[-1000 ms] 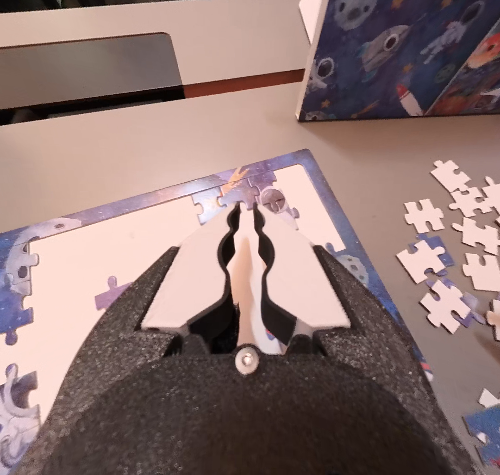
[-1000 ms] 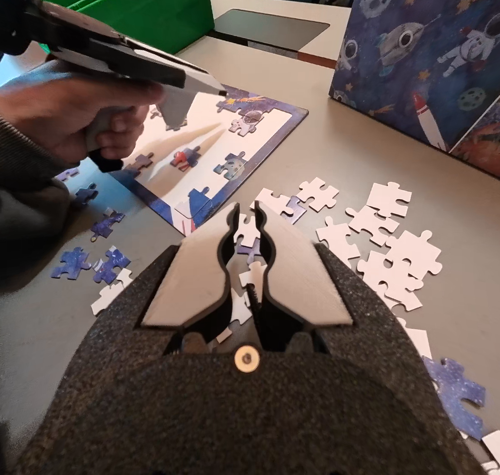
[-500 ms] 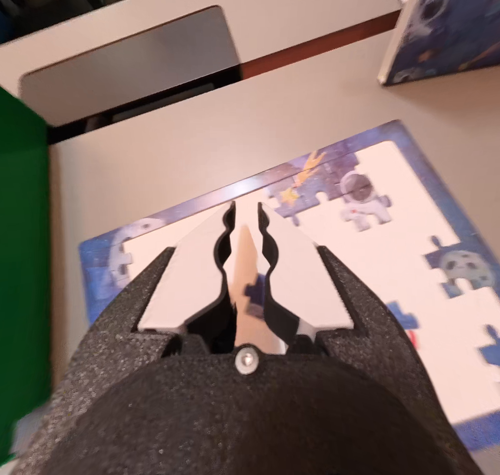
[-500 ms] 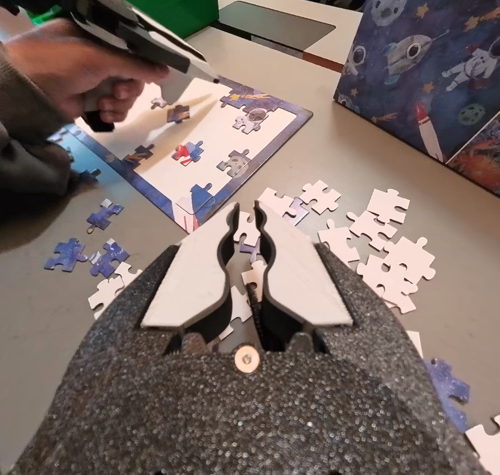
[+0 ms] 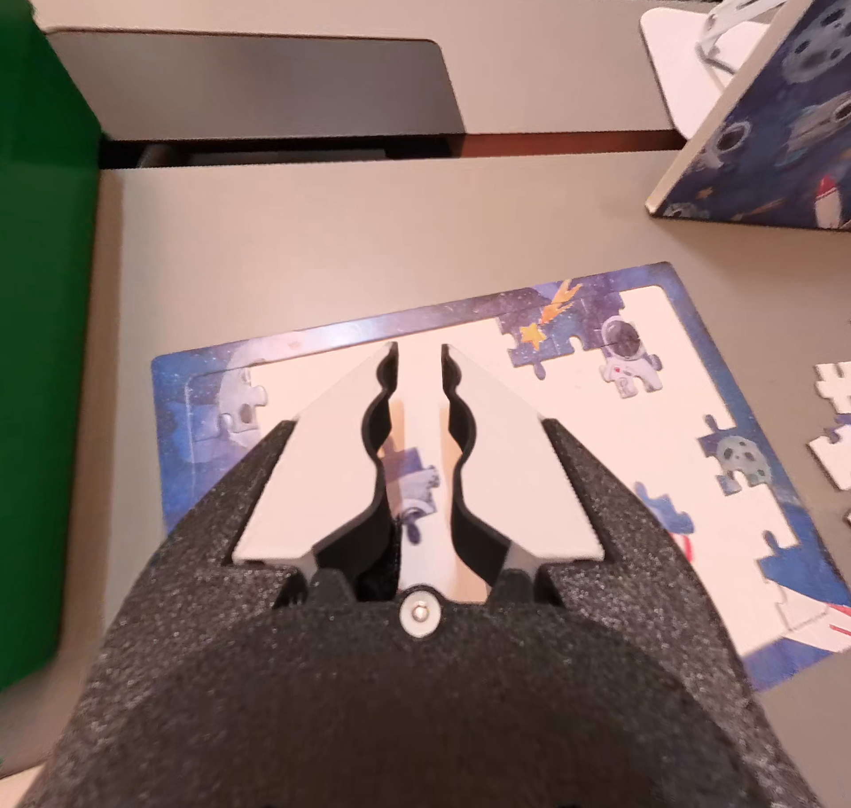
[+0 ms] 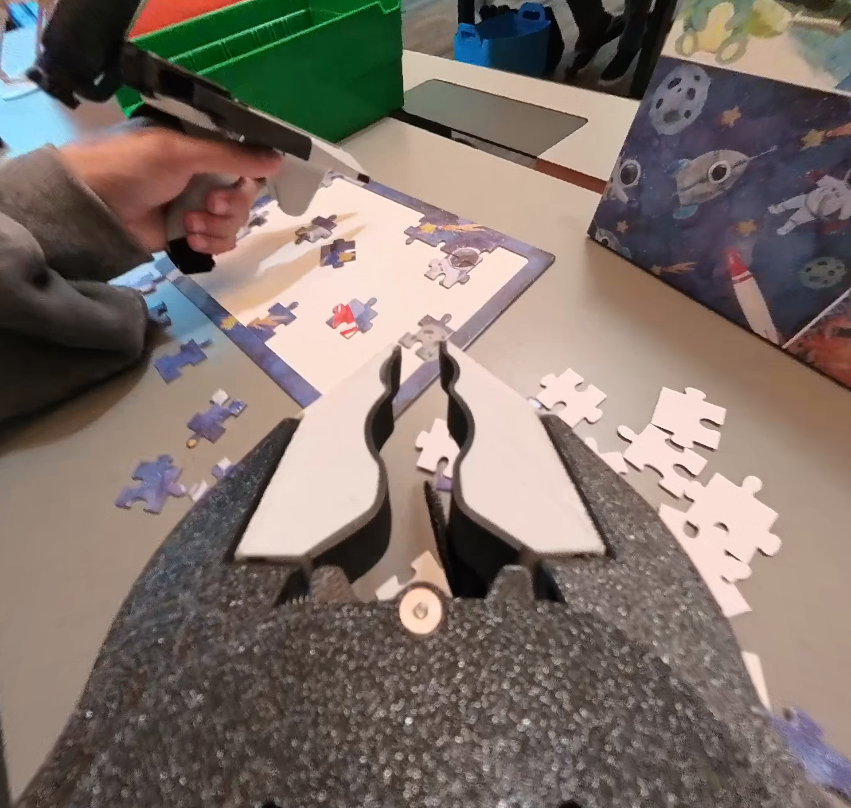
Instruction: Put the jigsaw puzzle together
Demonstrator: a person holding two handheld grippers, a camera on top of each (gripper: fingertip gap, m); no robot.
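Note:
The puzzle tray (image 5: 322, 330) with a blue space border lies on the grey table; it also shows in the right wrist view (image 6: 534, 274). A few pieces sit in it: a comet piece (image 5: 548, 330), an astronaut piece (image 5: 626, 362), a moon piece (image 5: 235, 403) and a planet piece (image 5: 737, 459). My left gripper (image 5: 416, 348) hovers over the tray's far middle, jaws slightly apart and empty, with a loose blue piece (image 5: 410, 477) below the fingers. My right gripper (image 6: 419, 348) is slightly open and empty above the tray's near corner. It sees the left gripper (image 6: 359, 177) in a hand (image 6: 184, 187).
Several white face-down pieces (image 6: 667, 445) lie right of the tray, and blue face-up ones (image 6: 216, 417) lie left of it. The puzzle box (image 6: 737, 215) stands at the right (image 5: 783, 141). A green bin (image 6: 285, 49) stands at the far left (image 5: 37, 279). Tip to tip, the grippers are about 25 cm apart.
My left gripper has moved left from the tray's far right corner to its far middle. Both grippers' jaws stand slightly wider apart. The right gripper has shifted a little toward the tray.

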